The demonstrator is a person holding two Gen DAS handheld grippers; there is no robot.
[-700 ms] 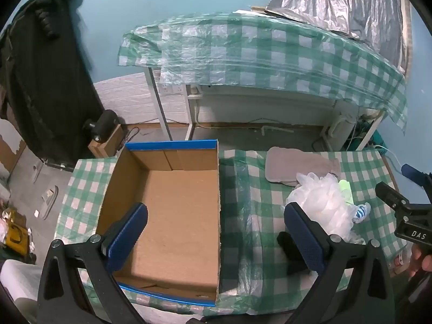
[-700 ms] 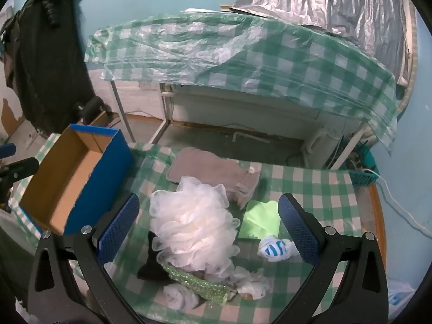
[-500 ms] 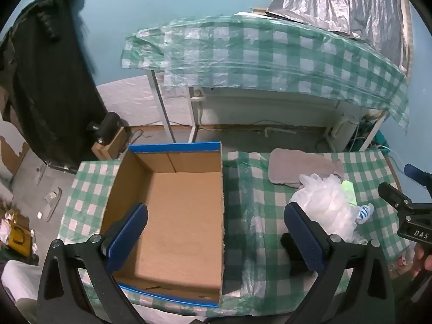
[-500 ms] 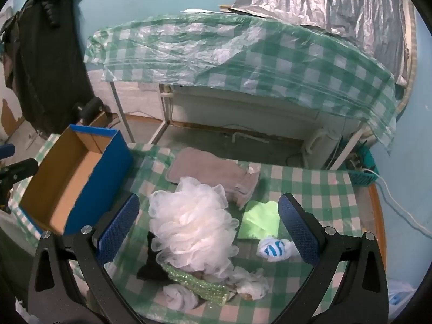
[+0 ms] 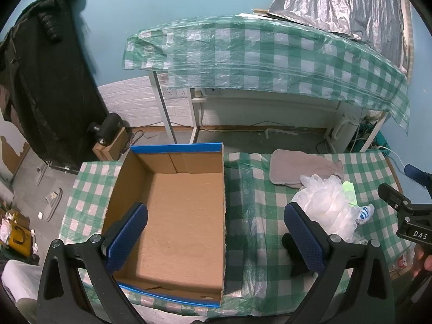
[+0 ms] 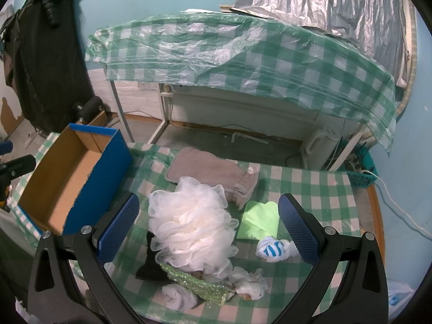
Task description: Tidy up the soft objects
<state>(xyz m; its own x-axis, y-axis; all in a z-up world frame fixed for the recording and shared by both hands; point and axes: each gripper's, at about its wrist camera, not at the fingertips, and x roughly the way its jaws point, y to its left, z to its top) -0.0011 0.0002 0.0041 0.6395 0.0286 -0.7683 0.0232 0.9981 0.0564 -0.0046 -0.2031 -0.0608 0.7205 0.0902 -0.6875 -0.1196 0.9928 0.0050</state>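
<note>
An open cardboard box with blue outer walls and a bare brown floor (image 5: 175,216) sits at the left of the green-and-white checked table, with nothing inside it. To its right lies a loose heap of soft things: a fluffy white mesh bath pouf (image 6: 189,224) on top, a flat grey-pink towelling mitt (image 6: 210,172) just behind it, and a pale green folded cloth (image 6: 260,220) beside the pouf. In front of them are a white sock with blue stripes rolled into a ball (image 6: 271,251), a strip of green sequinned fabric (image 6: 197,283), a black cloth (image 6: 148,270) partly under the pouf and crumpled white socks (image 6: 179,297).
</note>
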